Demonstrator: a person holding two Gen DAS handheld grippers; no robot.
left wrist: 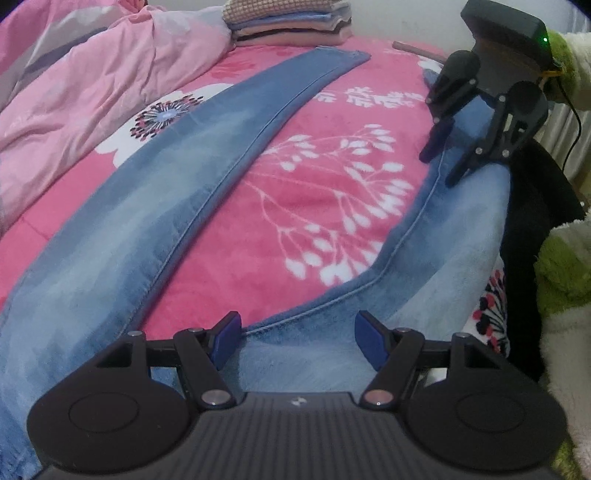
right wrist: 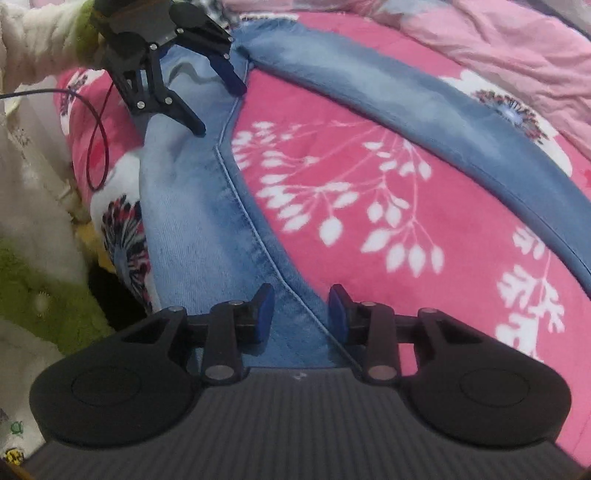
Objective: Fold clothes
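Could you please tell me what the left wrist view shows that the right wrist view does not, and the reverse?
Only the left wrist view shows the stack of folded clothes at the far edge of the bed and the hem of the far jeans leg.

Only the right wrist view shows the thin red looped cable near the left claw.

Both show the light blue denim jeans spread in a V on the pink floral fleece blanket, the crumpled pink quilt, and both claws open, the right claw over a jeans leg.
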